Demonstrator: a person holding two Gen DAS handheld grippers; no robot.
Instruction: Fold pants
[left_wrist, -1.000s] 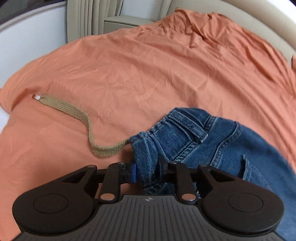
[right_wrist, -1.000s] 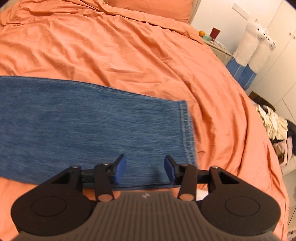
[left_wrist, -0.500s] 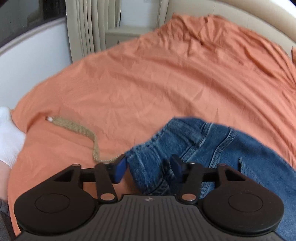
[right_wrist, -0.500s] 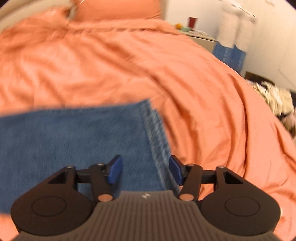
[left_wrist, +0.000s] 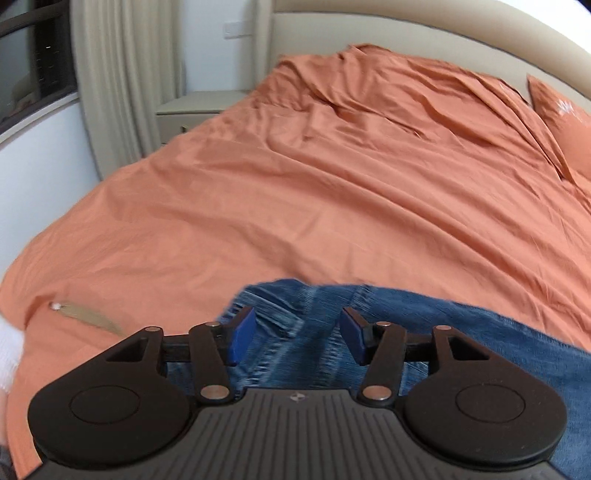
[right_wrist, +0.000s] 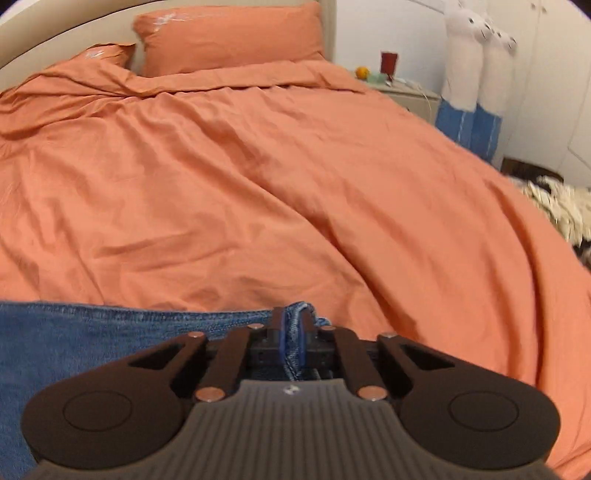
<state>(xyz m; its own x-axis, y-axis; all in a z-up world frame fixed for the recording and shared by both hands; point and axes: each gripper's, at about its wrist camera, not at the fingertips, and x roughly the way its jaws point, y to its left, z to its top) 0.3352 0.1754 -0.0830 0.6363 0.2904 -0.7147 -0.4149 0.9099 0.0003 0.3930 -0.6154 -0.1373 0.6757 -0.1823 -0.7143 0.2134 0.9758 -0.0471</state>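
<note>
— On the orange bed, where were the jeans?
— Lying flat. The right gripper was clamped on their hem.
— And the left gripper?
— Spread wide above the denim, gripping nothing.

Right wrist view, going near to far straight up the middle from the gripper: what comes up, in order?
Right gripper shut on the jeans hem → orange duvet → orange pillow → beige headboard.
</note>
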